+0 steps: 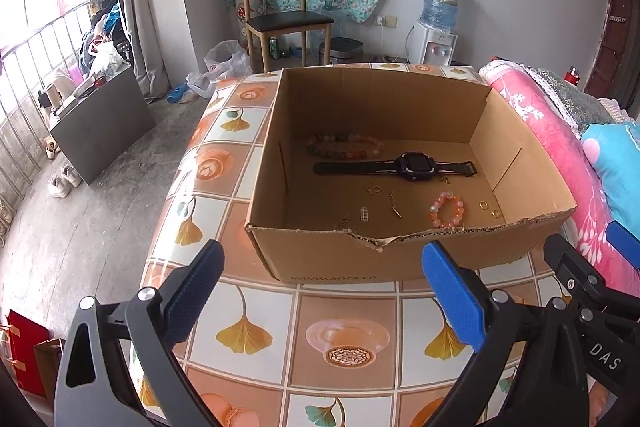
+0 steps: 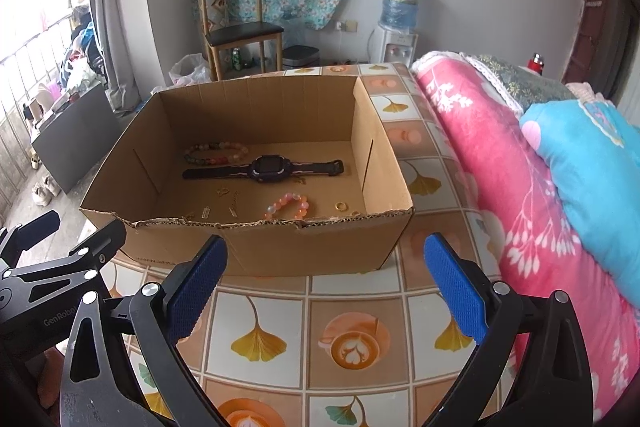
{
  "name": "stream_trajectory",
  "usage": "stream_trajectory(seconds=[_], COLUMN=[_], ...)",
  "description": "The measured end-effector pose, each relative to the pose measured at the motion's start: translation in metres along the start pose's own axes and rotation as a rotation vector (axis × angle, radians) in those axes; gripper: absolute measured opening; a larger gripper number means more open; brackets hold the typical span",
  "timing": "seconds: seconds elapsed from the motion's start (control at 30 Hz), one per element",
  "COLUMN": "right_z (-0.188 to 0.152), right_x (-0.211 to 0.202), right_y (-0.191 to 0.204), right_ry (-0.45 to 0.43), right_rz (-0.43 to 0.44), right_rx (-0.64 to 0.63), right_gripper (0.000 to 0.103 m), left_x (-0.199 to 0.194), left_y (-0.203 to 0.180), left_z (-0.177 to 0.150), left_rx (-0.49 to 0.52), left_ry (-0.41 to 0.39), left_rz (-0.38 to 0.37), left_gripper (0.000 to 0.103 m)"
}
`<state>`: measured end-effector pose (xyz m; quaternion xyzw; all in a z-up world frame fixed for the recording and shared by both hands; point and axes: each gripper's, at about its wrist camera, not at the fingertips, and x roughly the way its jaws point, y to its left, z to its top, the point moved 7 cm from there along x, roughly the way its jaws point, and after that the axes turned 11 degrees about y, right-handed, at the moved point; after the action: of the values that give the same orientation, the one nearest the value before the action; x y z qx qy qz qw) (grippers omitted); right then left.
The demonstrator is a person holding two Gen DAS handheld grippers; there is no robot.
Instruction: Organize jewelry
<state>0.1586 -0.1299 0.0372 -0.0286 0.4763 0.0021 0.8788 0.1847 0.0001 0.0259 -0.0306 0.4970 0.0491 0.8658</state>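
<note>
The near outer wall of the cardboard box (image 1: 320, 259) carries the printed web address "www.anta.cn", fully legible in the left wrist view; in the right wrist view only a partial, blurred fragment of this print shows at the box's lower left corner. The black frame of the right gripper (image 1: 608, 251), visible at the right edge of the left wrist view, bears raised white letters "DAS". The black body of the left gripper (image 2: 44, 227), seen at the left edge of the right wrist view, is marked "GenRobot", with the word's end cut off.
</note>
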Motion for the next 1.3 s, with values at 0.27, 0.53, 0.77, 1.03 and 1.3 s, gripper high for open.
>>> stream_trajectory(seconds=[0.27,0.53,0.77,1.03,1.3], right_z=[-0.0001,-0.0015,-0.0005,0.0002,0.0015], right_x=[0.0007,0.0019,-0.0006,-0.0016,-0.0016], right_y=[-0.0014,-0.0028,-0.0013,0.0007,0.0035], right_ry=[0.005,0.012,0.007,0.008,0.015], right_rz=[0.002,0.006,0.002,0.005,0.005], right_rx=[0.005,0.015,0.011,0.015,0.007], right_gripper=[0.095,0.095,0.095,0.095,0.095], left_x=[0.0003,0.0009,0.0002,0.0041,0.0039], left_y=[-0.0028,-0.0053,-0.0045,-0.0026,-0.0017], left_z=[0.0006,0.0009,0.0006,0.0003,-0.0001], left_rx=[0.006,0.01,0.007,0.002,0.001], left_ry=[0.0,0.001,0.001,0.015,0.02], left_rz=[-0.003,-0.01,-0.021,-0.022,-0.027], left_gripper=[0.097,0.097,0.097,0.097,0.097])
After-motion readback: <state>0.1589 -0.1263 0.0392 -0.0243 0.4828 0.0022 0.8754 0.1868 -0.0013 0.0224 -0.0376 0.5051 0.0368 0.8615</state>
